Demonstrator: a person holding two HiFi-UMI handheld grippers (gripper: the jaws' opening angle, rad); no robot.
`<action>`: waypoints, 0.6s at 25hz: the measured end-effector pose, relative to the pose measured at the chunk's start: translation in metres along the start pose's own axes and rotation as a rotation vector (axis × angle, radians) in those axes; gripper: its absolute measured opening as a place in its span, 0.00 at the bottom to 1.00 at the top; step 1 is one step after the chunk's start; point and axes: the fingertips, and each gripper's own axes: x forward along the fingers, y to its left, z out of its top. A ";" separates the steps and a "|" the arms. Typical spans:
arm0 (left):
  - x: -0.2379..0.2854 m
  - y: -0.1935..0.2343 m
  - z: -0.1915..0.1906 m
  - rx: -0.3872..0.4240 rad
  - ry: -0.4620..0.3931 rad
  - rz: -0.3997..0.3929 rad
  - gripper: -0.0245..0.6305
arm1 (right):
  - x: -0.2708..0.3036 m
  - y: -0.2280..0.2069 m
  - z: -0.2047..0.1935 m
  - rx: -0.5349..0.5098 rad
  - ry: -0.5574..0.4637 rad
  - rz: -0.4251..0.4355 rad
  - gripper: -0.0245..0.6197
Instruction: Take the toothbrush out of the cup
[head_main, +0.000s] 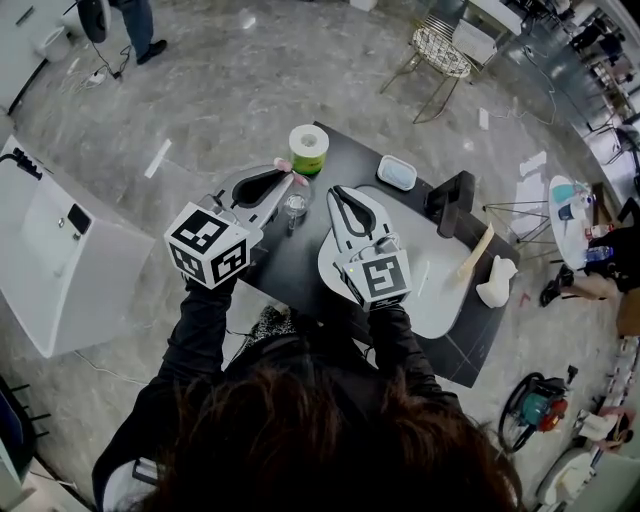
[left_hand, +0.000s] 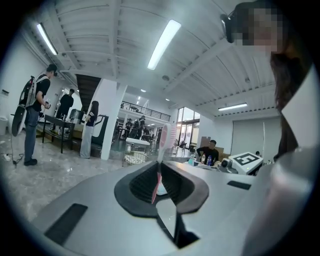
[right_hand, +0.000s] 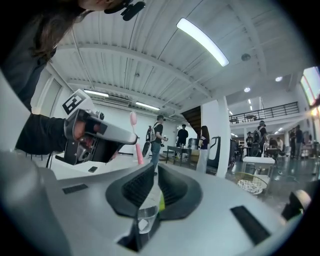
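The pink plastic toothbrush (left_hand: 165, 140) stands upright with its bristle head uppermost. Its slim handle is pinched between the narrowly parted fingers of the left gripper (left_hand: 159, 169), raised above the black table (head_main: 285, 270). The right gripper (right_hand: 154, 172) has its fingers pressed together, and the clear plastic cup (right_hand: 145, 219) shows beneath them.

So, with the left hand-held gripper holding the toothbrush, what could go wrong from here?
1. The left hand-held gripper pinches only the thin handle of the toothbrush, so the brush may pivot or slip out.
2. The clear cup stands on the table close by the right hand-held gripper; a sideways move there could probably knock it over.
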 end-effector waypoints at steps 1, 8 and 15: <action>-0.002 -0.001 0.004 0.006 0.000 0.003 0.08 | 0.002 0.002 0.001 0.008 -0.005 0.011 0.08; -0.014 -0.011 0.011 -0.048 0.015 0.001 0.08 | 0.017 0.026 0.006 0.027 -0.039 0.123 0.42; -0.019 -0.028 0.023 -0.058 0.047 -0.042 0.08 | 0.029 0.042 -0.011 0.026 0.031 0.172 0.43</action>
